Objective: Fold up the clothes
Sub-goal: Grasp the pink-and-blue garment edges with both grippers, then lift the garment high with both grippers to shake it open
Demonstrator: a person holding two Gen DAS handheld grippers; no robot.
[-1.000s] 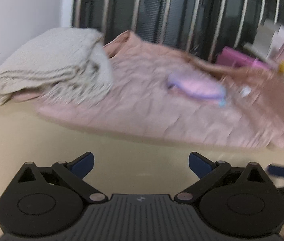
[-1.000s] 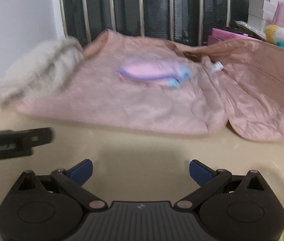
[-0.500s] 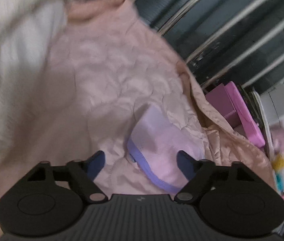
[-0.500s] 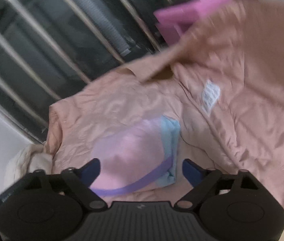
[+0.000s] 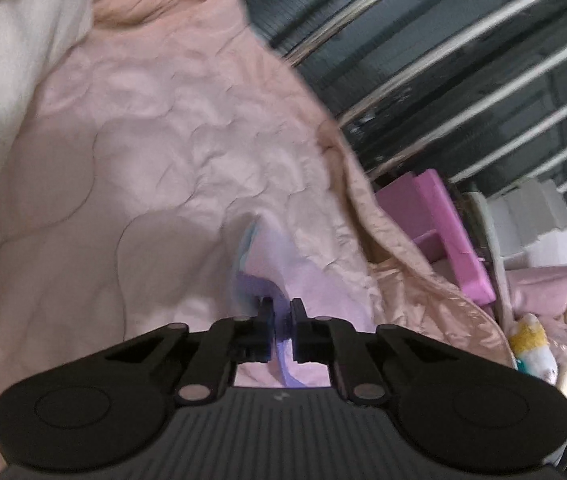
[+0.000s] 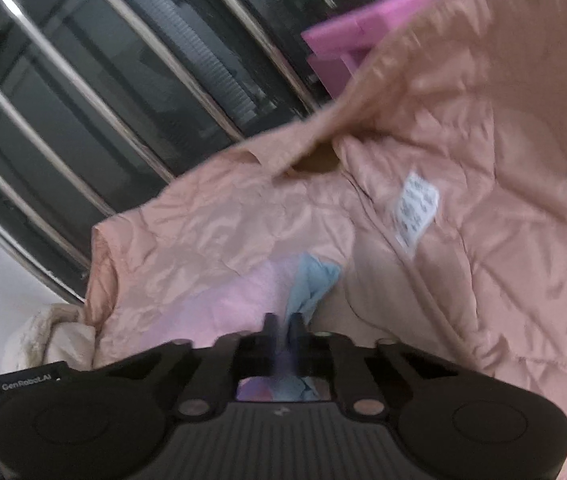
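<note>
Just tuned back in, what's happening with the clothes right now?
Both grippers are pinched shut on the small pink garment with purple and blue trim that lies on the pink quilted jacket. The left gripper holds its purple-trimmed edge; the right gripper holds the end by the blue trim. The garment is not yet folded. A cream blanket sits beside the jacket.

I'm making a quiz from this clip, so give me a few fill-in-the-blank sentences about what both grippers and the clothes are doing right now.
1. The left gripper is shut on the small garment's ____ trim.
2. The right gripper pinches the same garment near its ____ patch.
3. That garment lies on a pink ____.
4. A ____ label is sewn inside the jacket.

Missing words: purple; blue; jacket; white
</note>
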